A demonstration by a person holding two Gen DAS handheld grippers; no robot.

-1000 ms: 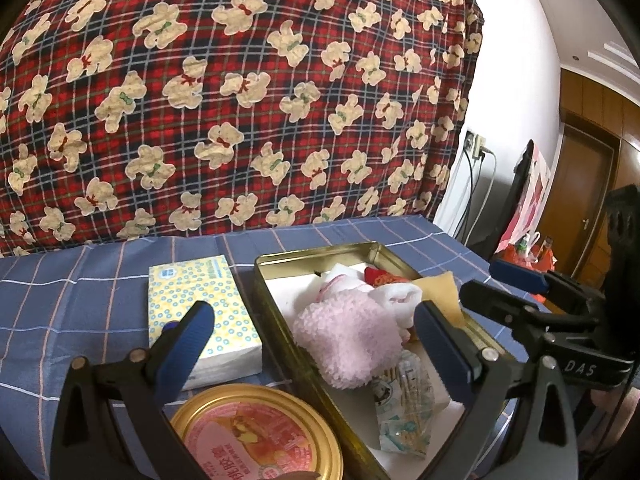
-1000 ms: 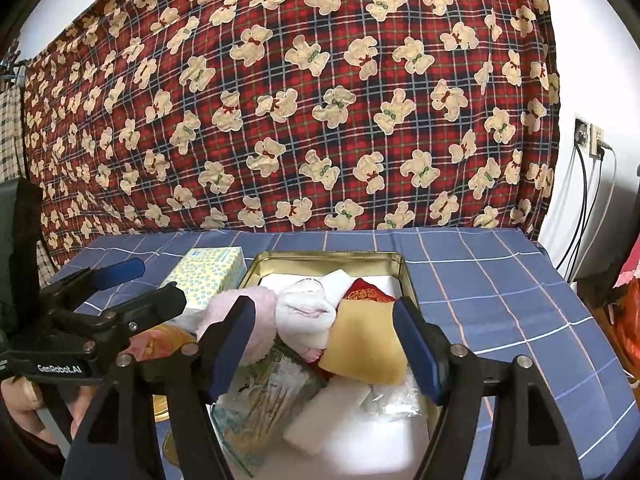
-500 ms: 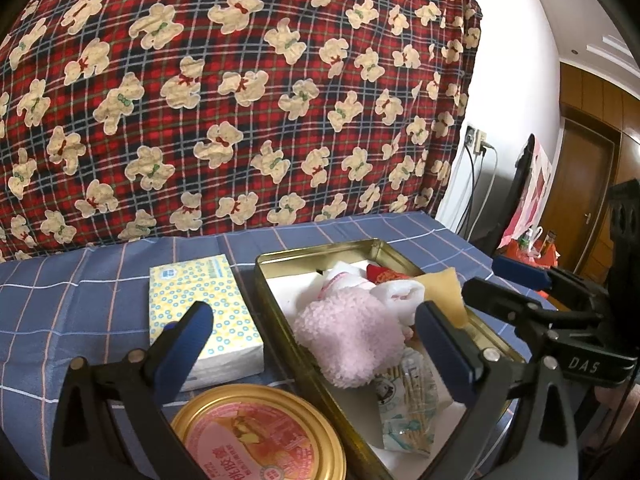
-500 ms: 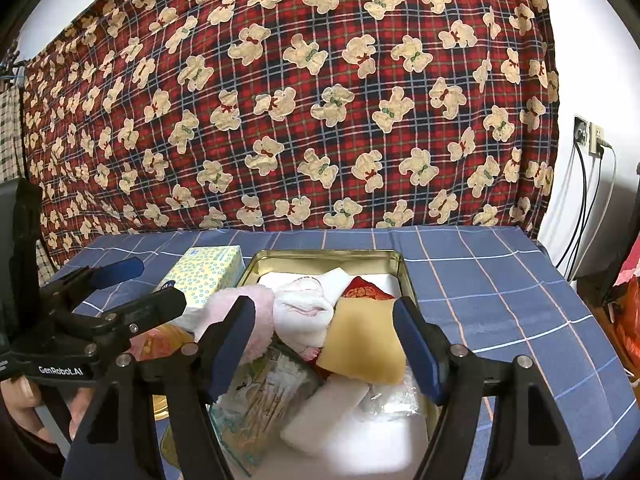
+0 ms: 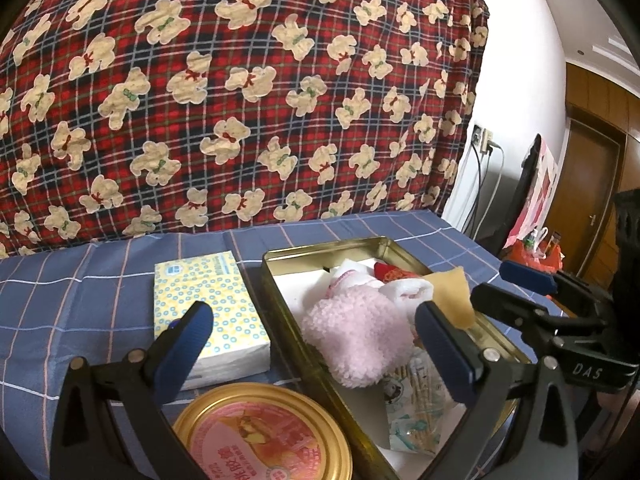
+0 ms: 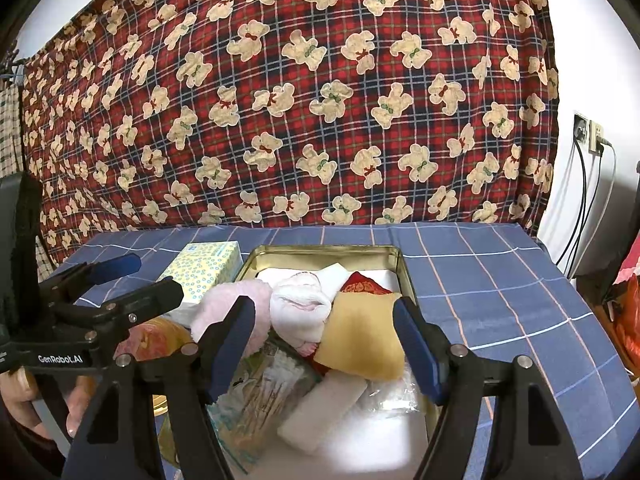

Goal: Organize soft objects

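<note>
A shallow rectangular gold metal tin sits on the surface, draped in blue checked cloth. Piled inside the tin: a fuzzy pink fleece bundle, a white terry cloth roll, a smooth mustard-yellow pillow-shaped pouch, a red embroidered piece, a flat white pad and a crinkly clear packet of cotton swabs. Just left of the tin lie a soft dotted tissue pack and a round gold lid. The left claw and right claw both hover above the tin, each with jaws spread wide, gripping nothing. A plaid teddy-bear fabric hangs behind.
</note>
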